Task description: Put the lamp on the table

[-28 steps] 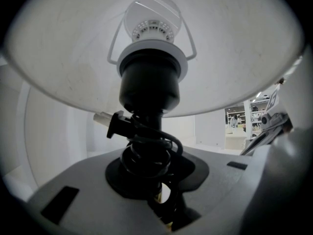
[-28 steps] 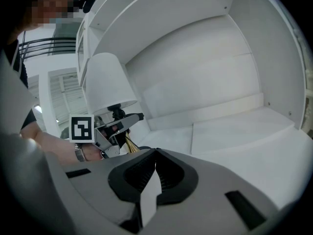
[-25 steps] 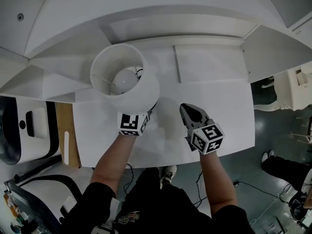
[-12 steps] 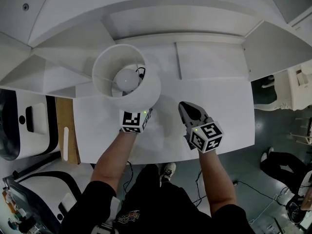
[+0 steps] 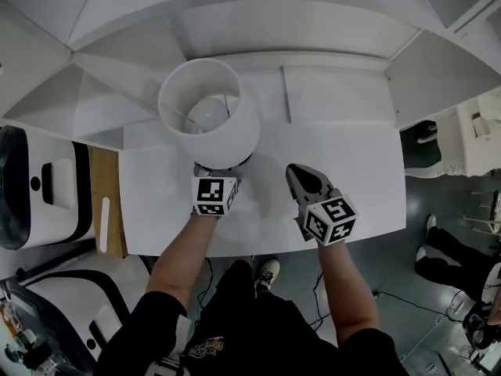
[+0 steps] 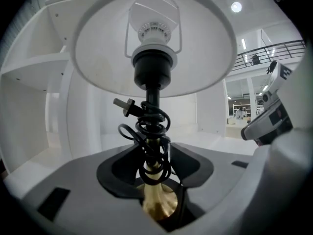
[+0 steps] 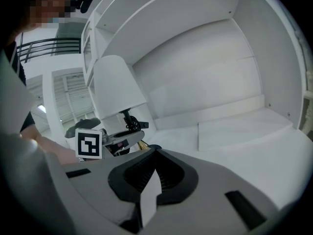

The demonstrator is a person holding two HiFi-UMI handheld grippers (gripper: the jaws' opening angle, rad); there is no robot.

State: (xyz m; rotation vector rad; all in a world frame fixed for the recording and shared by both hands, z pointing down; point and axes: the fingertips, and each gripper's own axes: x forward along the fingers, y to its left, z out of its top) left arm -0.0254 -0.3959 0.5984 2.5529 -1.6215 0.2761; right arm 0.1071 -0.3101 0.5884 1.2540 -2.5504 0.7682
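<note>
Person: standing at the near edge of the table [image 5: 344, 171] and reaching both forearms out over it.
Right gripper [image 5: 295, 174]: hovering over the middle of the table, apart from the lamp [image 5: 239, 135]. Its jaws are lying together, showing only a thin pale sliver between them and holding nothing.
Left gripper [image 5: 222, 172]: reaching in under the shade at the foot of the lamp. Its jaws have just been opening and are standing apart, with the brass stem [image 6: 157, 199] rising between them and the pads not pressing on it.
Lamp: standing upright on the left half of the white table, to the left of the right gripper.
Cord [image 6: 152, 126]: winding round the stem in black loops, with the plug [image 6: 125, 106] sticking out to one side.
Shade [image 6: 98, 67]: white, spreading wide above the left gripper and sheltering the bulb [image 6: 153, 31].
Shelving [image 5: 313, 37]: rising white and curved behind the table.
</note>
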